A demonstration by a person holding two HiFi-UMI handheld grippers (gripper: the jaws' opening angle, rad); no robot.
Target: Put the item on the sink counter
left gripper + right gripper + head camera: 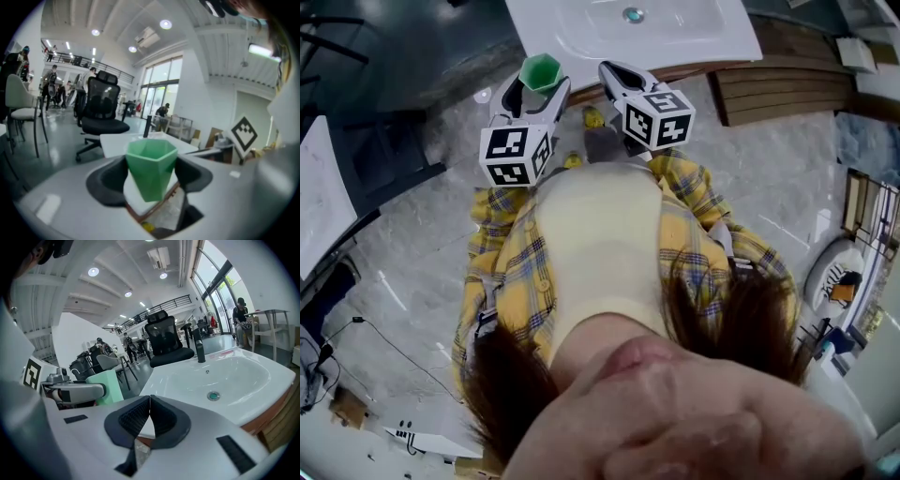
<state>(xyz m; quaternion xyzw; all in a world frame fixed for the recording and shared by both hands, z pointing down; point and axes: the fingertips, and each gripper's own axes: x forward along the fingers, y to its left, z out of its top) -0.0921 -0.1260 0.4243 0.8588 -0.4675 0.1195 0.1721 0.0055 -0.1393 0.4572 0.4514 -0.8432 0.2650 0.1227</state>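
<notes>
A green faceted cup [541, 72] is held upright between the jaws of my left gripper [538, 86], just short of the near left corner of the white sink counter [572, 47]. In the left gripper view the cup [151, 168] fills the gap between the black pads [107, 180], with the counter's white edge [136, 199] beneath it. My right gripper [619, 77] is shut with nothing in it, hovering at the counter's front edge. In the right gripper view its pads [161, 417] meet, and the cup [104, 386] shows at left beside the basin [225, 376].
The basin has a green drain plug [633, 14] and a black tap [200, 350]. A wooden cabinet [787, 80] sits under the counter to the right. Black office chairs [101, 117] stand beyond the sink. A person's yellow plaid shirt [525, 262] fills the lower head view.
</notes>
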